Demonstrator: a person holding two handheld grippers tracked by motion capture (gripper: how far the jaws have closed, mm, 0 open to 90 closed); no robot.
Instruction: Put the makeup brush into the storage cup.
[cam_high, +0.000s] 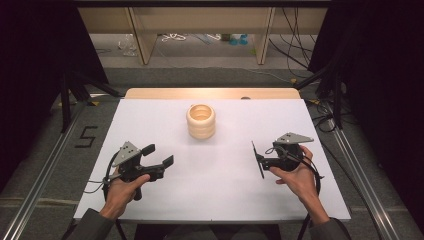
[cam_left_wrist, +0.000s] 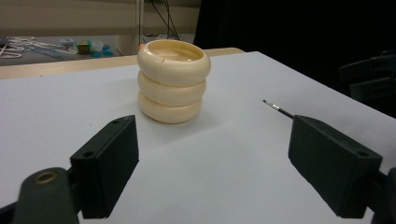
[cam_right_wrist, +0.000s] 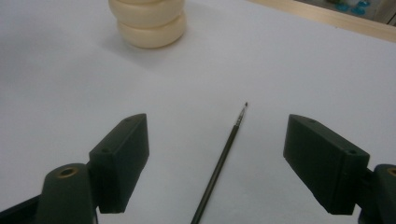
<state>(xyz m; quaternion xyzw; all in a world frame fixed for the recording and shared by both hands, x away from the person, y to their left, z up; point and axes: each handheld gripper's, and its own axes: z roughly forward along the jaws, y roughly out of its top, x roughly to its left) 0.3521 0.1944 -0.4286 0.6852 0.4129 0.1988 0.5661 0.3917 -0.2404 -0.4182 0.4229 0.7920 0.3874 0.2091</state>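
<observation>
A stack of three cream rings (cam_high: 201, 121) stands upright at the far middle of the white sheet (cam_high: 150, 120). The same stack (cam_left_wrist: 173, 86) is ahead of my left gripper (cam_left_wrist: 212, 133), whose jaws are wide apart with nothing between them. In the high view the left gripper (cam_high: 159, 154) sits at the near left, held in a hand. A thin dark brush (cam_right_wrist: 224, 154) lies on the sheet between the spread jaws of my right gripper (cam_right_wrist: 217, 126), touching neither pad, its tip pointing away. The right gripper (cam_high: 264, 160) is at the near right beside the brush (cam_high: 254, 149). The brush tip (cam_left_wrist: 278, 108) also shows right of the rings.
The bare wooden table edge (cam_high: 210, 93) runs behind the sheet. Metal rails (cam_high: 357, 165) flank the table, and stand legs (cam_high: 75, 90) and cables (cam_high: 320, 107) stand near the far corners. Wooden shelving (cam_high: 145, 35) is well beyond.
</observation>
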